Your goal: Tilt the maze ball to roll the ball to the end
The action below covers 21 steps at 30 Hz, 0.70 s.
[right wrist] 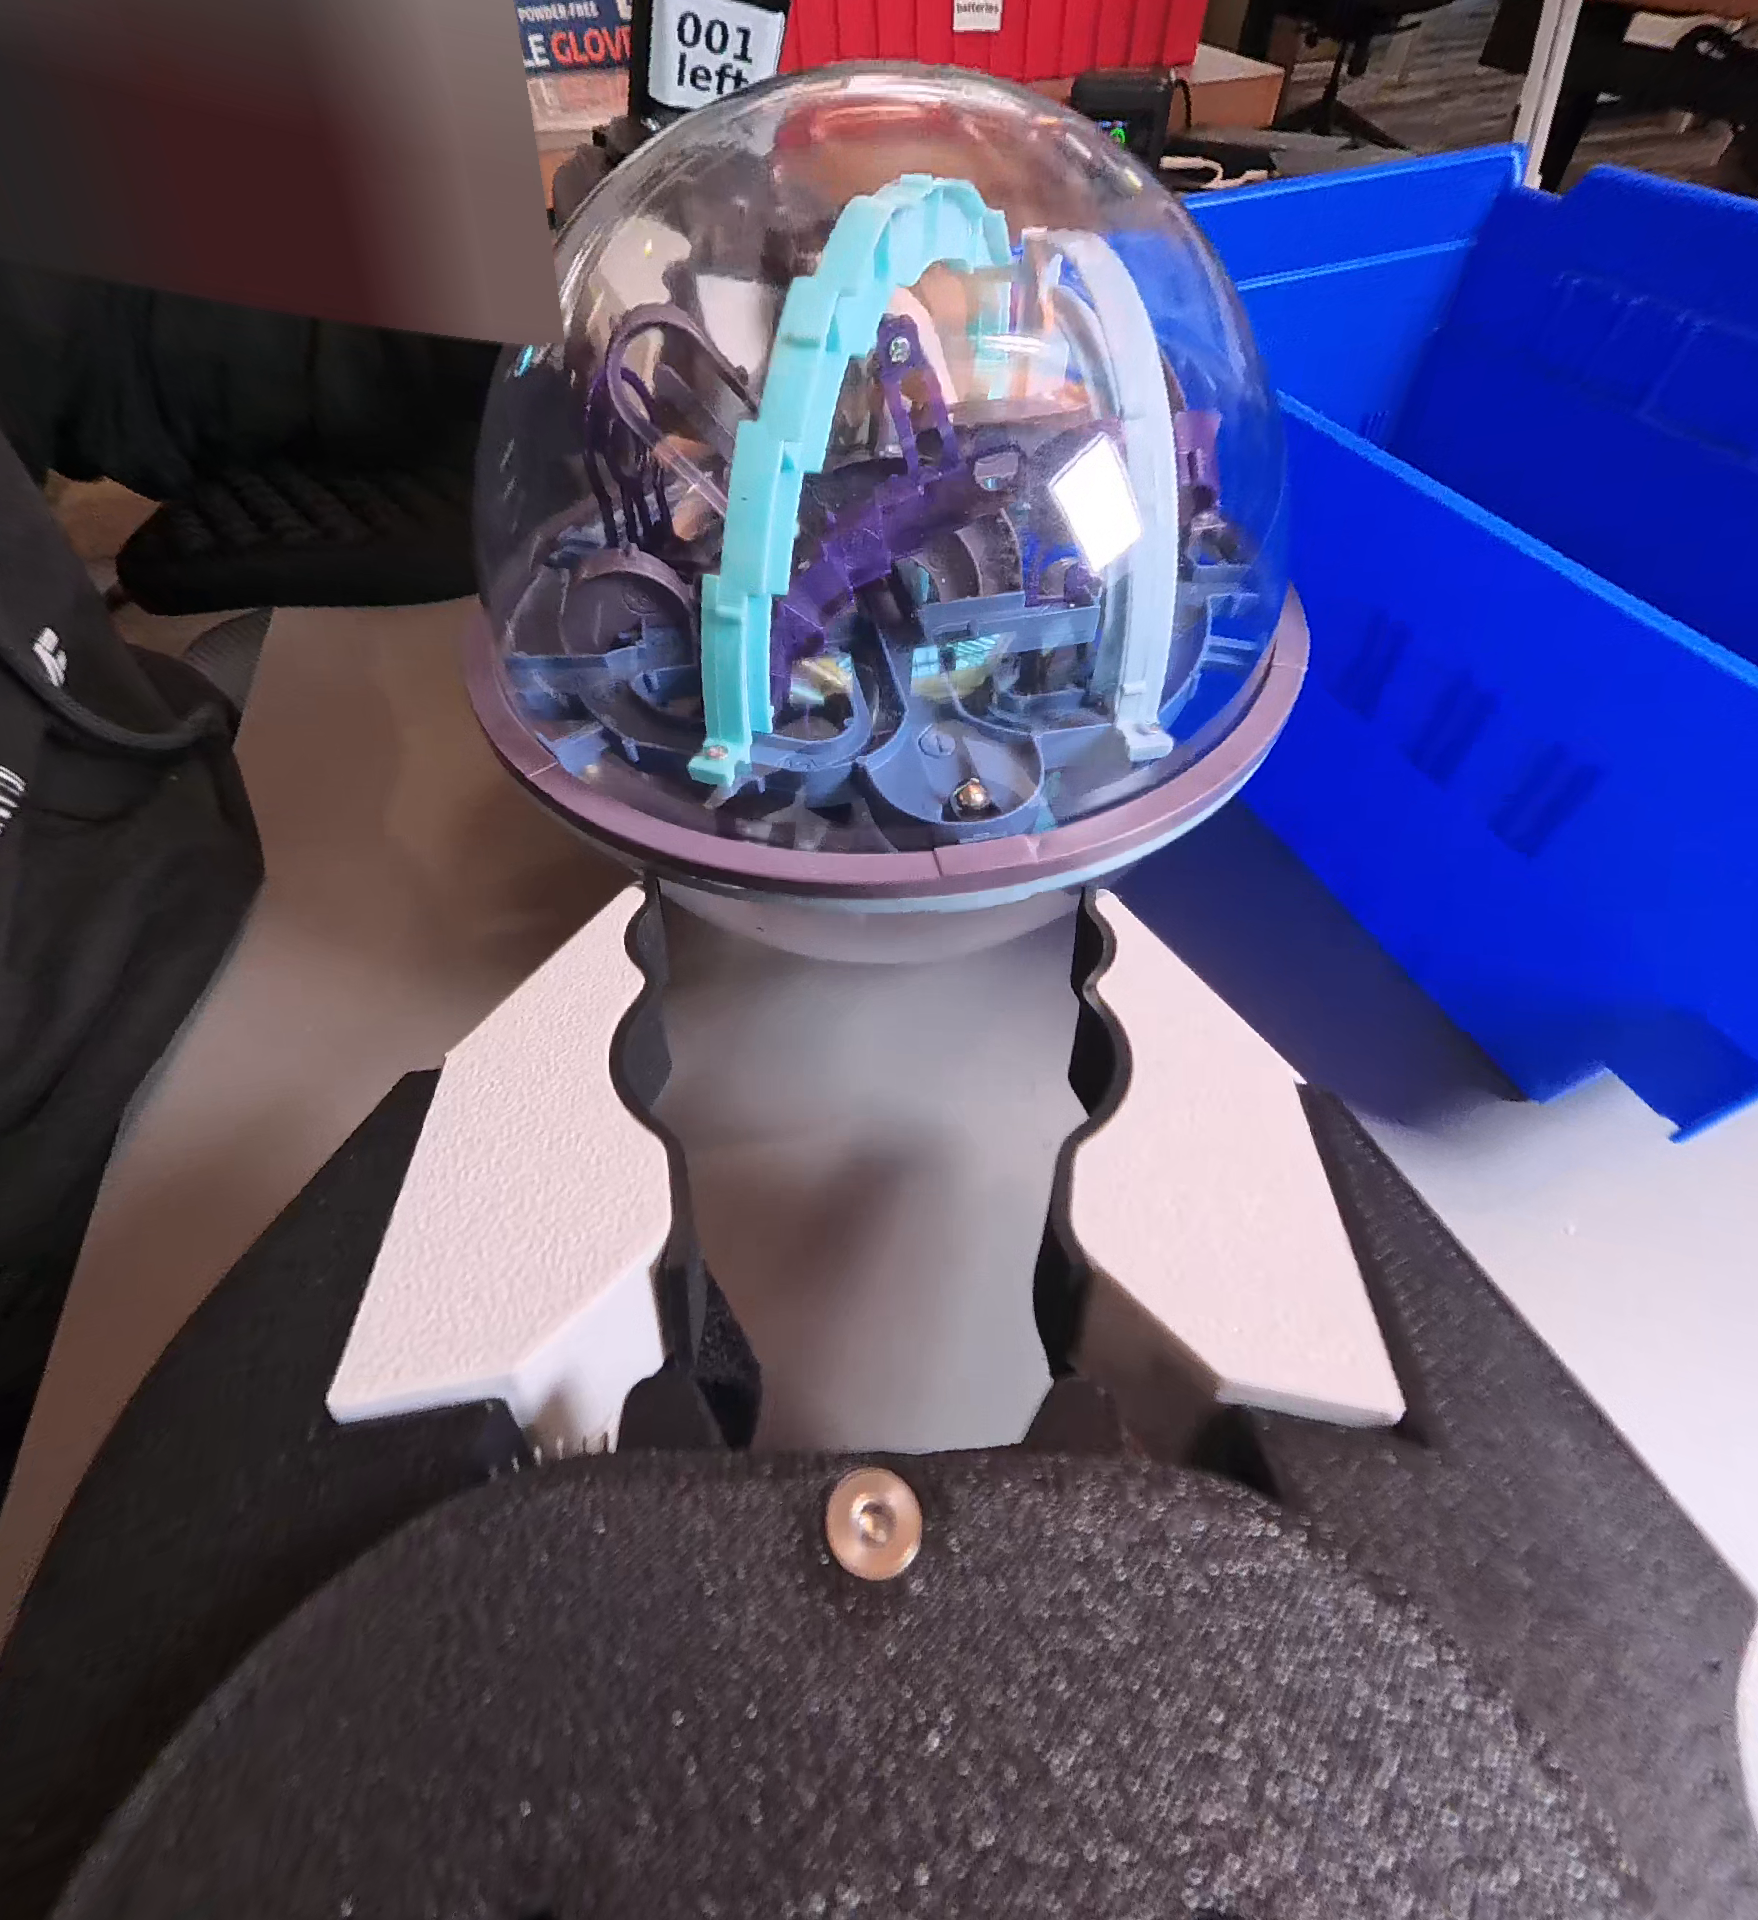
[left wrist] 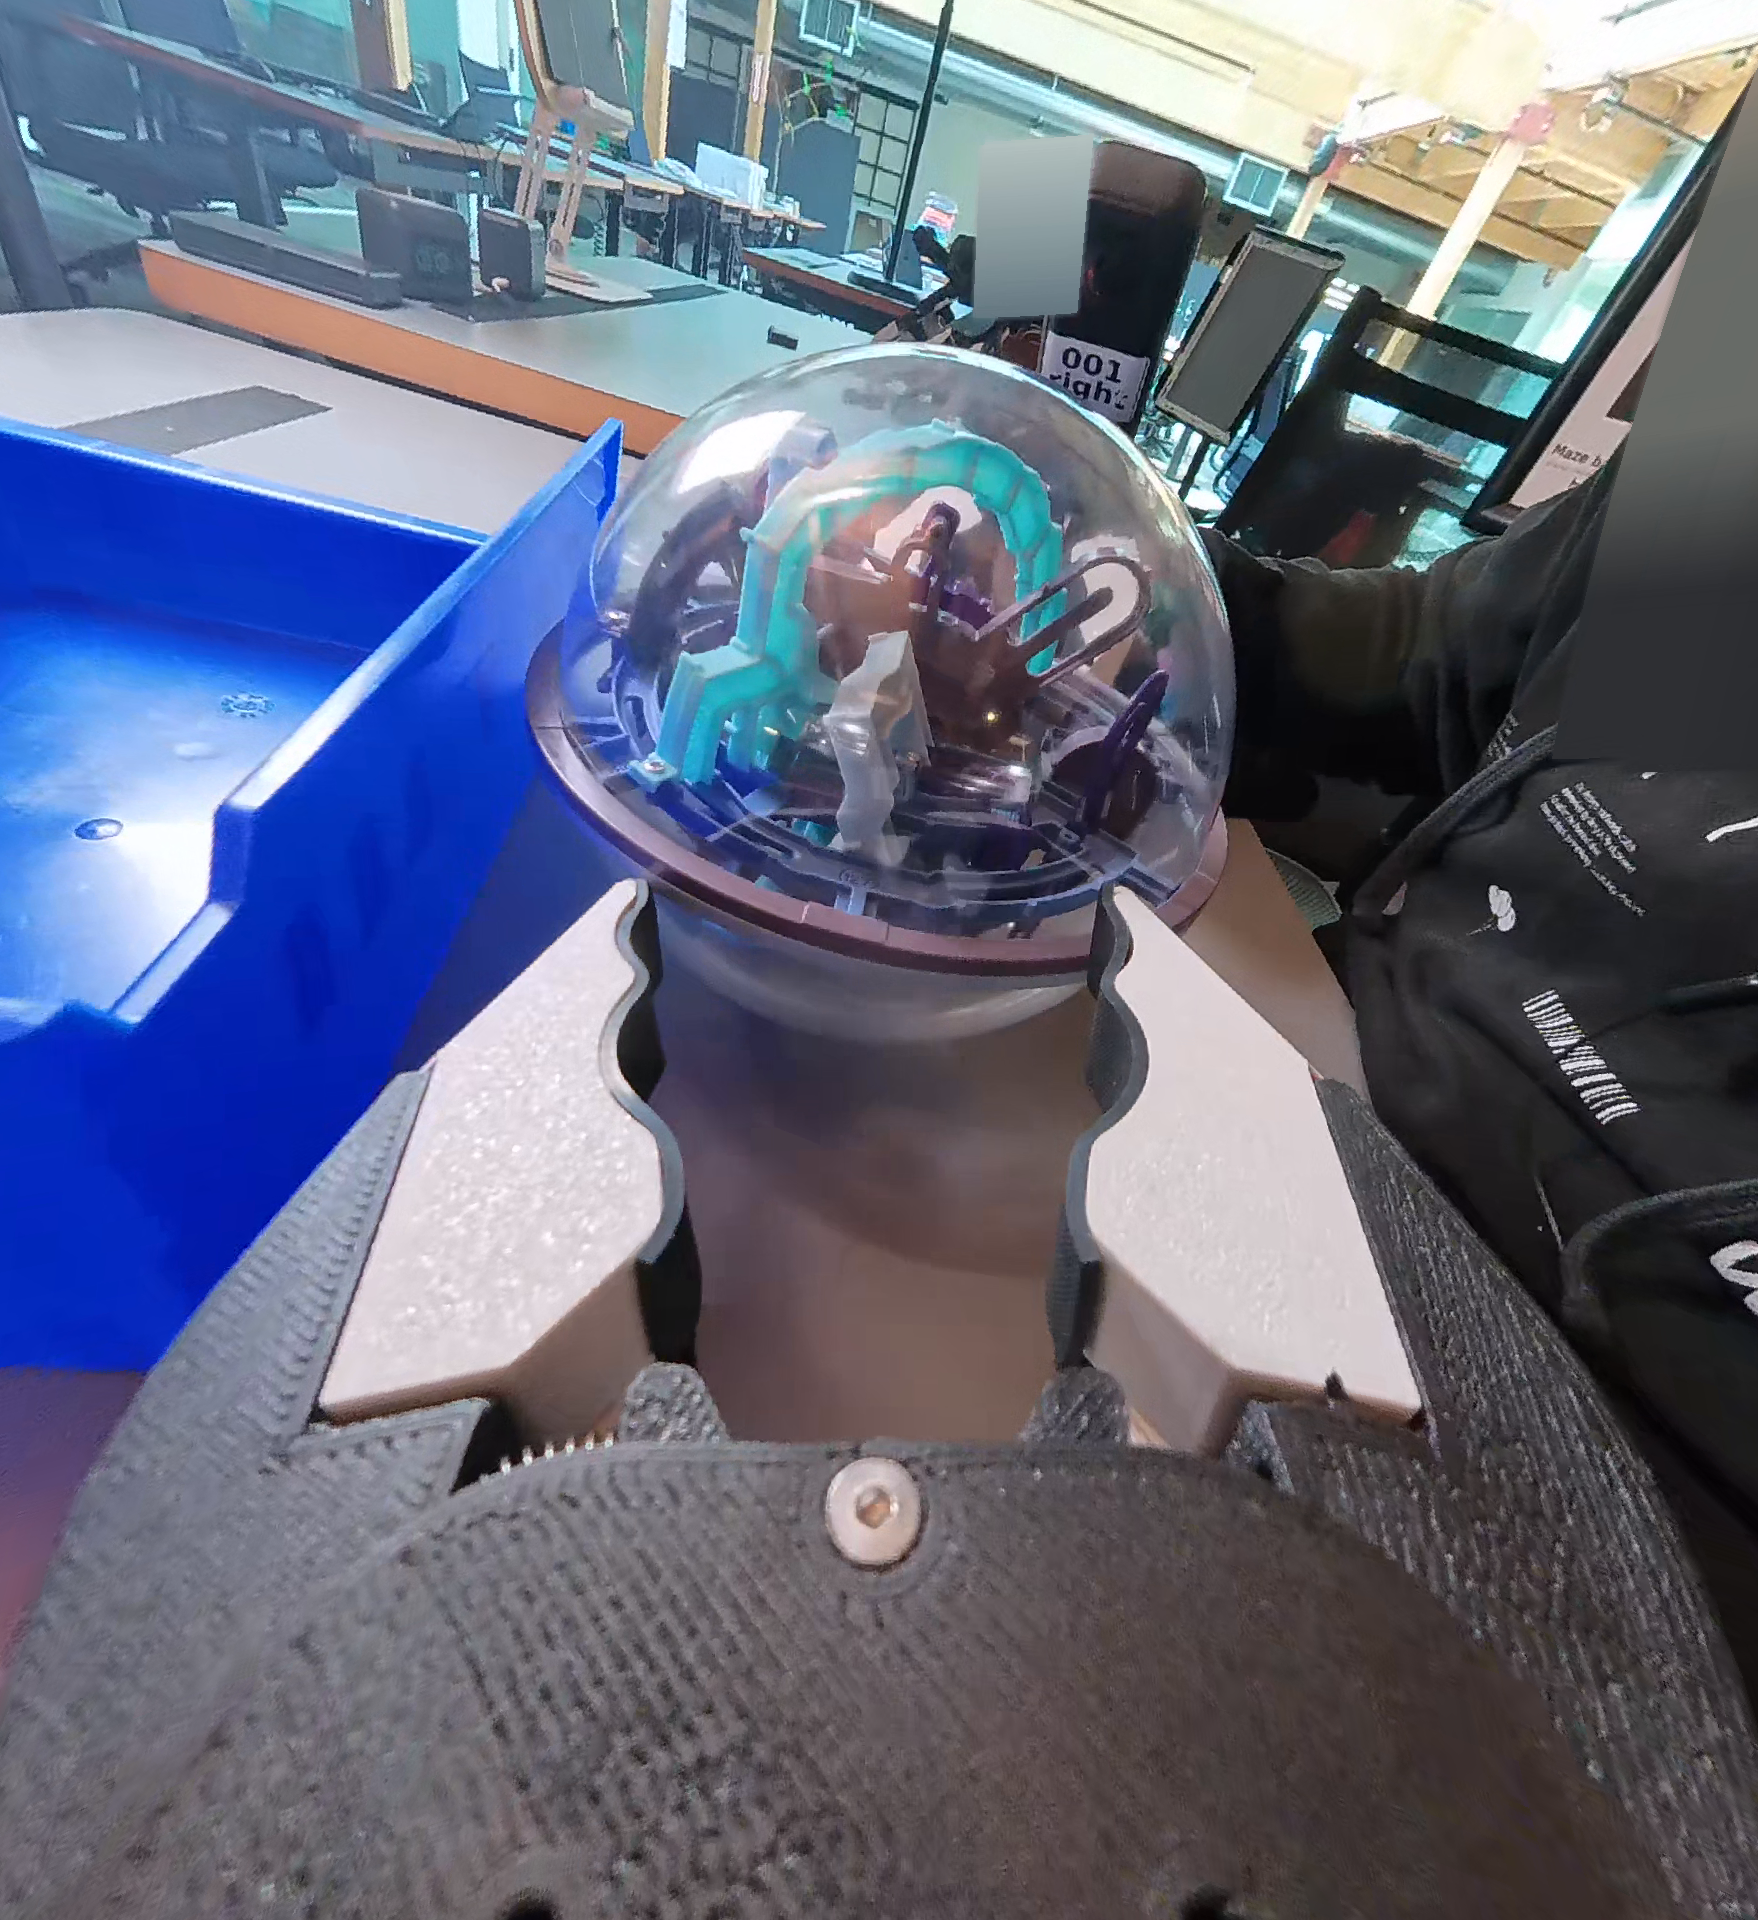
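Note:
The maze ball [left wrist: 885, 644] is a clear sphere with a purple rim around its middle and turquoise, purple and grey tracks inside. My left gripper [left wrist: 875, 914] has both fingertips against its grey lower half, just under the rim. My right gripper [right wrist: 870, 904] grips the lower half of the maze ball [right wrist: 885, 468] the same way from the opposite side. A small steel ball [right wrist: 971, 798] rests in a blue-grey cup of the track near the rim, on the side facing the right gripper. The maze ball stands upright over the table.
A blue plastic bin [left wrist: 231, 727] stands close beside the maze ball; in the right wrist view the bin [right wrist: 1529, 623] is at right. A person in a black hoodie [left wrist: 1581, 987] is on the other side. The table [right wrist: 1581, 1299] is pale; desks and monitors stand behind.

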Each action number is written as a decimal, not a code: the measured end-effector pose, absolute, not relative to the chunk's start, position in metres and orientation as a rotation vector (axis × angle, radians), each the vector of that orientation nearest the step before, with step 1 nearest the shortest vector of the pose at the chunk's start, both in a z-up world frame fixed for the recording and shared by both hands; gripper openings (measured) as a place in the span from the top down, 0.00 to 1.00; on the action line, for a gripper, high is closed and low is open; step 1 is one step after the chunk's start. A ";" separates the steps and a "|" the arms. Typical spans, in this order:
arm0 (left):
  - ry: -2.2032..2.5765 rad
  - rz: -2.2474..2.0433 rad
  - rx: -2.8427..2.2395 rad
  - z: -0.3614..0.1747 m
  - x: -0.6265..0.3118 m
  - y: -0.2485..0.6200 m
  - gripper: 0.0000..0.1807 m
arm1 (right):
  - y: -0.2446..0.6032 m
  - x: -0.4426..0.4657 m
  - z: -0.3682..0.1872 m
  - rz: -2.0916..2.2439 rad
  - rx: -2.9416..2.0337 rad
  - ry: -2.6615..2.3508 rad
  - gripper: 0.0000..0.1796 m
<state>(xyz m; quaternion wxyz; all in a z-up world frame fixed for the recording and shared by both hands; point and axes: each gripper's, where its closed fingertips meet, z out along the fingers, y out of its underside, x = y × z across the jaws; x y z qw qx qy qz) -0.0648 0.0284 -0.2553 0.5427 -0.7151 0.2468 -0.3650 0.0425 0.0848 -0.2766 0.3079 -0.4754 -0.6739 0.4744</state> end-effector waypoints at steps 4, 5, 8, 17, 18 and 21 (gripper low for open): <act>0.595 -0.847 -1.667 -0.251 -0.066 0.027 0.54 | 0.082 0.041 -0.282 1.233 -1.240 -1.793 0.57; 0.598 -0.843 -1.661 -0.250 -0.066 0.026 0.54 | 0.082 0.041 -0.282 1.229 -1.234 -1.792 0.57; 0.612 -0.831 -1.654 -0.251 -0.065 0.025 0.55 | 0.081 0.041 -0.283 1.213 -1.213 -1.794 0.57; 0.622 -0.801 -1.663 -0.251 -0.060 0.024 0.56 | 0.083 0.043 -0.286 1.195 -1.199 -1.808 0.58; 0.623 -0.794 -1.666 -0.251 -0.059 0.024 0.55 | 0.084 0.043 -0.286 1.198 -1.200 -1.810 0.58; 0.648 -0.748 -1.687 -0.256 -0.057 0.024 0.54 | 0.086 0.044 -0.285 1.227 -1.211 -1.803 0.58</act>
